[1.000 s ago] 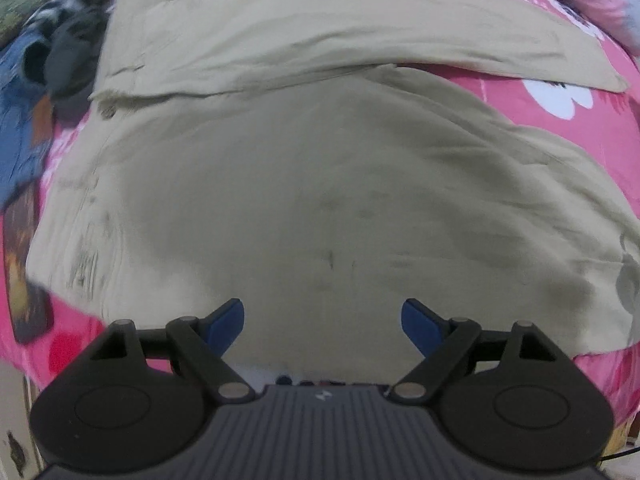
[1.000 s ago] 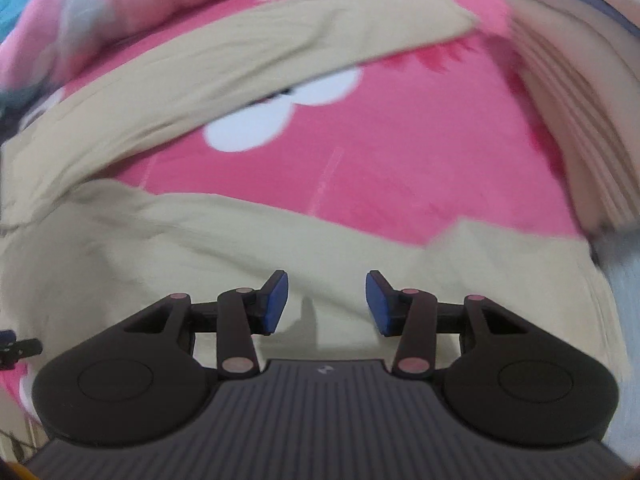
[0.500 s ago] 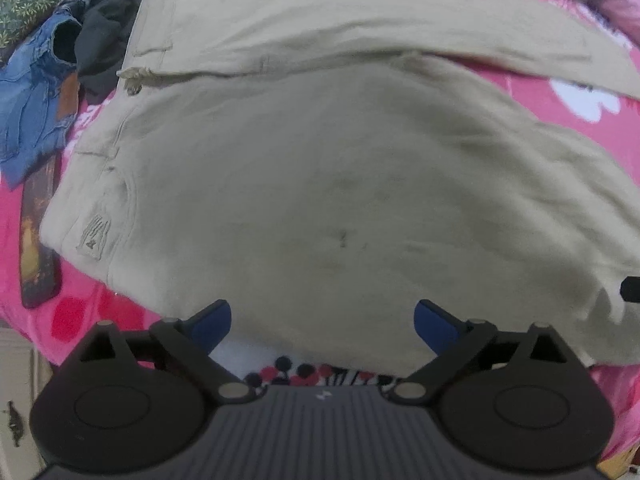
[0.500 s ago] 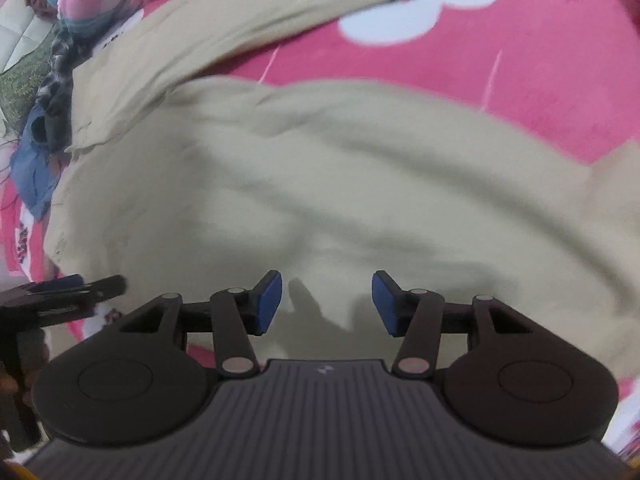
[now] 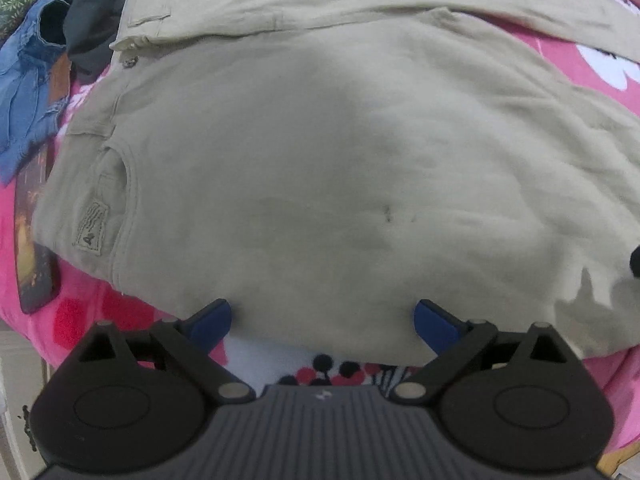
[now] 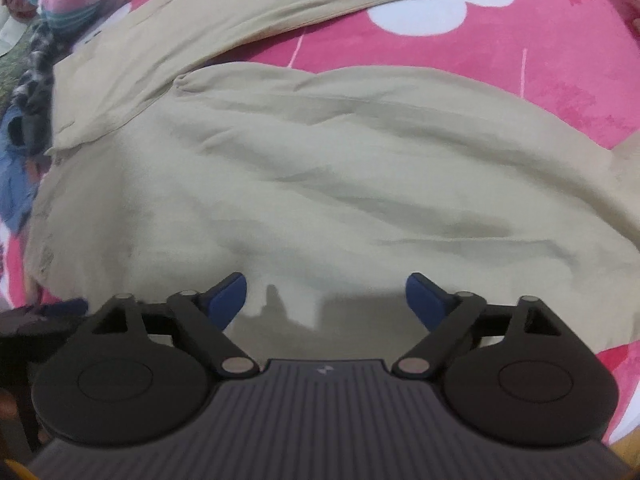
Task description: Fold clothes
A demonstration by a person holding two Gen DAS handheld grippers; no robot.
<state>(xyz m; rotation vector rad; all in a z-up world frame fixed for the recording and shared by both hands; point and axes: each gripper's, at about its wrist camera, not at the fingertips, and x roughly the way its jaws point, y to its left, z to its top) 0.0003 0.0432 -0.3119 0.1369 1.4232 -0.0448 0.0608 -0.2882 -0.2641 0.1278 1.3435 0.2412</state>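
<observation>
Beige trousers (image 5: pixel 320 168) lie spread on a pink flowered blanket (image 5: pixel 600 68), one leg stretched along the far side and the other bunched wide below me. In the left wrist view my left gripper (image 5: pixel 322 320) hovers open over the near hem, nothing between its blue pads. The same trousers (image 6: pixel 320 184) fill the right wrist view. My right gripper (image 6: pixel 326 298) hangs above the rumpled cloth with its jaws opening wide and nothing held. Its shadow falls on the fabric.
A heap of other clothes lies at the far left: blue denim (image 5: pixel 28 92), a dark garment (image 5: pixel 92 28) and patterned cloth. A dark flat object (image 5: pixel 32 240) rests on the blanket by the waistband. The other gripper's tip (image 5: pixel 635 260) shows at the right edge.
The right gripper swept left from the pink blanket to above the trousers and its jaws spread apart. The left gripper sank slightly toward the near hem and widened a little.
</observation>
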